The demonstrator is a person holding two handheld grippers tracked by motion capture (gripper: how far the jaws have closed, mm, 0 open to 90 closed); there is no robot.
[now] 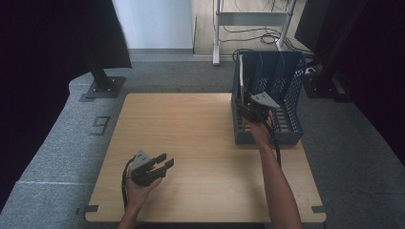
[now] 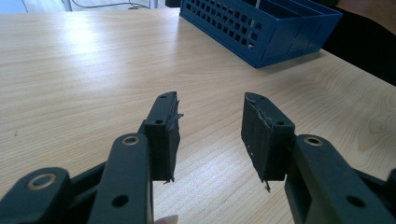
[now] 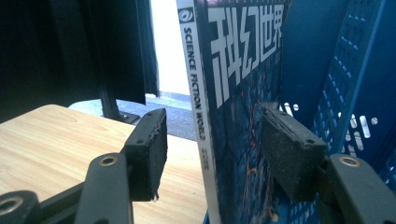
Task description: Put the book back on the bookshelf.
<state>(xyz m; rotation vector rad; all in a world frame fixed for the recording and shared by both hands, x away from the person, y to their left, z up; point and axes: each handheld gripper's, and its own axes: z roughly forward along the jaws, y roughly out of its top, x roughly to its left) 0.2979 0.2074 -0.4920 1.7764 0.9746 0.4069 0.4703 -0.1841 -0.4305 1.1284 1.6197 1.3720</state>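
Observation:
A magazine (image 3: 233,93) with a white spine reading "Science Fiction World" stands upright in the leftmost slot of a blue mesh file rack (image 3: 355,84). My right gripper (image 3: 212,144) straddles it, one pad on each side; the left pad stands clear of the spine, so the grip is open. From above, the right gripper (image 1: 243,110) is at the near left part of the rack (image 1: 286,95), where the magazine (image 1: 241,78) shows as a pale edge. My left gripper (image 1: 165,161) rests low over the table's front left, open and empty (image 2: 210,126).
The wooden table (image 1: 191,129) has bare room across its middle and left. The rack (image 2: 261,28) stands at its back right corner. Beyond the table are a black stand base (image 1: 102,86), a metal desk frame (image 1: 217,33) with cables, and grey carpet.

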